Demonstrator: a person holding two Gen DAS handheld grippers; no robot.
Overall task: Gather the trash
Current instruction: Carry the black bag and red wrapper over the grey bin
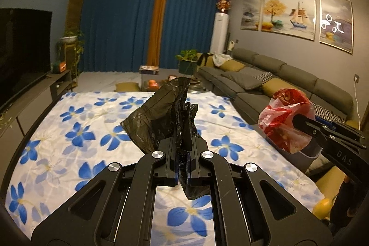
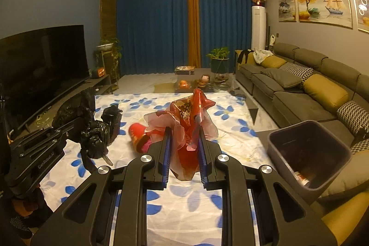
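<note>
Left wrist view, bottom centre: the left gripper (image 1: pixel 183 155) has its jaws pressed together on a crumpled black plastic bag (image 1: pixel 166 114), which rises from the pinch and fans toward the middle of the frame. Beneath it spreads a white cloth with blue flowers (image 1: pixel 76 128). At the right edge the right gripper (image 1: pixel 297 121) clamps a red and clear plastic wrapper (image 1: pixel 286 121) — held above a grey bin's rim (image 1: pixel 311 153), partly hidden behind it. In the right wrist view, lower centre, that gripper (image 2: pixel 184 146) has its blue-padded jaws squeezing the same wrapper (image 2: pixel 186 126), bunched up between them. The bin (image 2: pixel 309 153) stands at the lower right, beside the cloth, with some trash inside. Farther back — a grey sofa (image 2: pixel 299 93) along the right, a dark television (image 2: pixel 41 66) on the left, blue curtains (image 2: pixel 156 24) behind.
</note>
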